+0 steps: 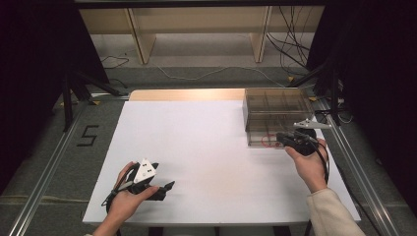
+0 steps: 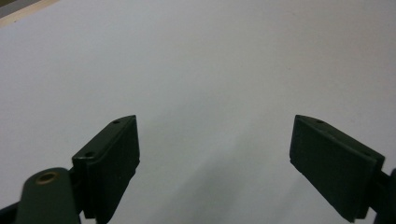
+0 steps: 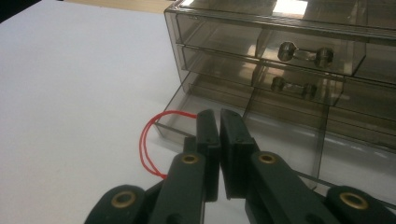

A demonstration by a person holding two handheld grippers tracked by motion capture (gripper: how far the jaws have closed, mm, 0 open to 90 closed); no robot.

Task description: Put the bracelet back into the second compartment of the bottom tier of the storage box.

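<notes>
I saw one smoky drawer cabinet (image 1: 275, 110) at the desk's (image 1: 206, 147) far right corner, one red loop (image 3: 152, 140), my right gripper (image 3: 218, 122) nearly pressed together, my left gripper (image 2: 215, 154) spread.

Lab: aluminium rails (image 1: 46, 160), floor cables (image 1: 290, 46), black curtains (image 1: 29, 59).

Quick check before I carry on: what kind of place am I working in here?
Probably a lab recording rig, not a home: a white-topped table fenced by metal rails, loose cables on the floor, and a clear drawer unit as the prop.
</notes>
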